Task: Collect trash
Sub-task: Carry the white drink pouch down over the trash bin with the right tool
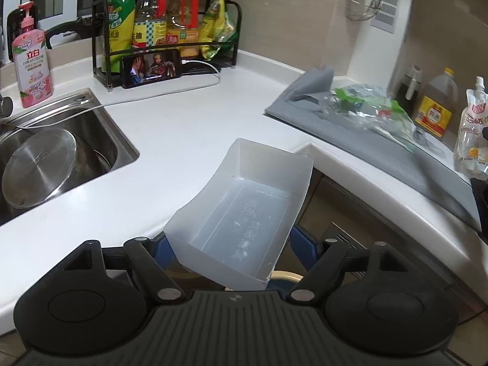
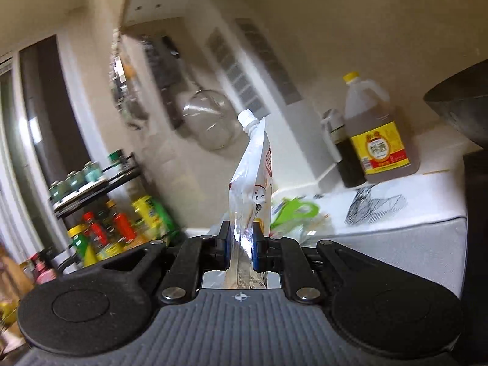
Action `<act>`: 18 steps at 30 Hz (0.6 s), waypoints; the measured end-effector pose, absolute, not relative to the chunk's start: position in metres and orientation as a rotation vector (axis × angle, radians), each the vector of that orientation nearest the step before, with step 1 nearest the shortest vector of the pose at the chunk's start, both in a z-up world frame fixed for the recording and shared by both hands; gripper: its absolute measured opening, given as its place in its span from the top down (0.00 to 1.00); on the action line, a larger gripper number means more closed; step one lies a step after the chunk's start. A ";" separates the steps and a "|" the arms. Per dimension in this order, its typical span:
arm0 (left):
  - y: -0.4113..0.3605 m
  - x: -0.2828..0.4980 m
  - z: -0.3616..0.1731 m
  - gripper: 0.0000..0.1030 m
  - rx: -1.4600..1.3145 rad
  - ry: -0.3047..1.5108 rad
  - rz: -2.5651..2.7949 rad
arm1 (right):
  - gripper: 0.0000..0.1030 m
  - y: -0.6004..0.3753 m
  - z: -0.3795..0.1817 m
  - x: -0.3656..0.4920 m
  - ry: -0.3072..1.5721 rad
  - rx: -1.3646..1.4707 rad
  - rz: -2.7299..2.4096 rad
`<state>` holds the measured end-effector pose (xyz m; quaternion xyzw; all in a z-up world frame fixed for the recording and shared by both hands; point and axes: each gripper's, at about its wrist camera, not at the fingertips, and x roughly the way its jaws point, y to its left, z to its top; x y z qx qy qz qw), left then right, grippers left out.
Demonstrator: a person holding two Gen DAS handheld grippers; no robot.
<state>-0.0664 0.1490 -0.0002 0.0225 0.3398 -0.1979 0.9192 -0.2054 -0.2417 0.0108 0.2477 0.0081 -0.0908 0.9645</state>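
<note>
Two claws busy | left claw (image 1: 227, 245) grips tub (image 1: 241, 213), light, stiff, past worktop (image 1: 189, 140) front edge | right claw (image 2: 241, 245) pinches pouch (image 2: 253, 177) low, limp, slippery, aloft

Left tool (image 1: 227, 251) blue pads mostly hidden behind translucent box (image 1: 241, 213). Embossed text on box floor too faint to read. Spout pouch (image 1: 471, 131) cut by right edge, beyond box. Right-wrist view: spice rack (image 2: 100, 207) left of held pouch (image 2: 251, 189) smeared by motion blur; green wrapper (image 2: 294, 213), possibly plastic trash, blurred beside pouch.
</note>
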 end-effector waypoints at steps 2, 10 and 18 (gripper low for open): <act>0.152 -0.076 -0.004 0.20 0.050 0.693 -0.420 | 0.87 -0.227 0.010 -0.219 0.043 0.495 -0.166; 0.169 -0.104 -0.022 0.20 0.077 0.695 -0.431 | 0.87 -0.171 -0.004 -0.257 0.160 0.490 -0.098; 0.174 -0.122 -0.042 0.25 0.078 0.736 -0.454 | 0.87 -0.128 -0.032 -0.266 0.308 0.510 -0.044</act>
